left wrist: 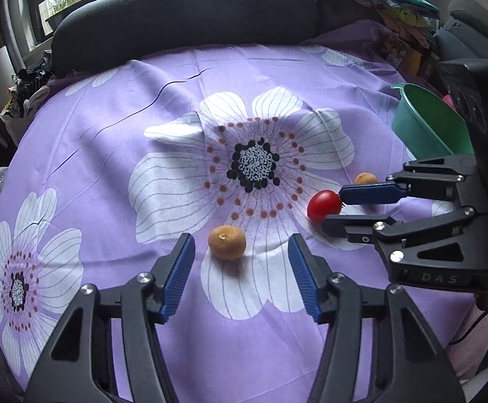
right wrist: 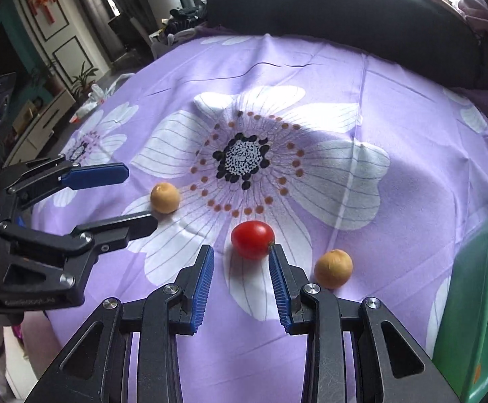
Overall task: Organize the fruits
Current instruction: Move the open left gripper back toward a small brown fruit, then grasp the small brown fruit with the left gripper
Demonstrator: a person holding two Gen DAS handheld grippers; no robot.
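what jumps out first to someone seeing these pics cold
The purple cloth with its big white flower print fills both views, and a red tomato sits on a petal just ahead of the open right tool. Two tan fruits lie apart on the cloth, one in front of the open left tool. A green bowl stands at the right edge.

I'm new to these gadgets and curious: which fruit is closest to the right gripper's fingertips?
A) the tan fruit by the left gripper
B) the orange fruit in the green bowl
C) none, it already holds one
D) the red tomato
D: the tomato lies on the cloth just ahead of the open right gripper, one fingertip almost at its side.
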